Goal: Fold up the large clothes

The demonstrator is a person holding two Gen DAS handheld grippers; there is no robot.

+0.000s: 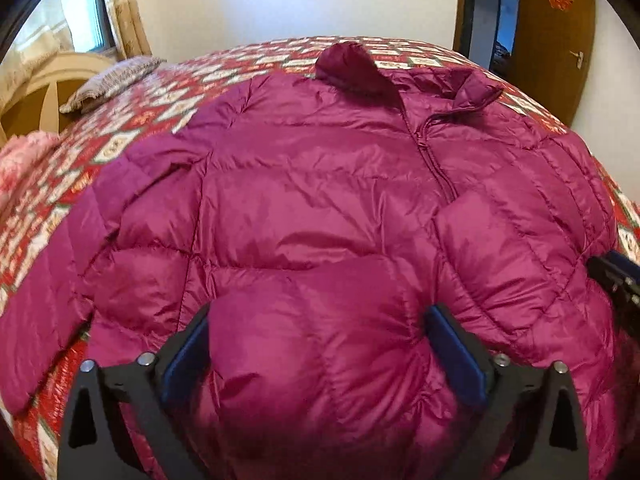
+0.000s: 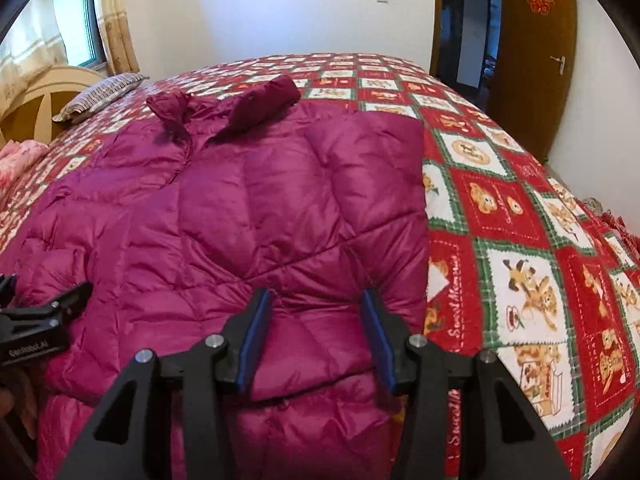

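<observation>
A magenta quilted down jacket [image 1: 320,184] lies front up on the bed, zipper closed, collar at the far end. Its right sleeve is folded over the body [image 2: 320,184]; the left sleeve [image 1: 52,280] lies spread out to the left. My left gripper [image 1: 316,320] is open, its jaws wide on either side of a puffed bulge of the jacket's lower part. My right gripper [image 2: 316,304] is open over the jacket's lower right part, above the folded sleeve. Each gripper shows at the edge of the other's view, the right [image 1: 616,280] and the left [image 2: 40,320].
The bed has a red, green and white teddy-bear patchwork cover [image 2: 520,240]. A striped pillow [image 2: 100,94] and a wooden headboard [image 2: 36,96] are at the far left. A pink cloth [image 1: 20,160] lies at the left. A brown door [image 2: 532,52] stands at the right.
</observation>
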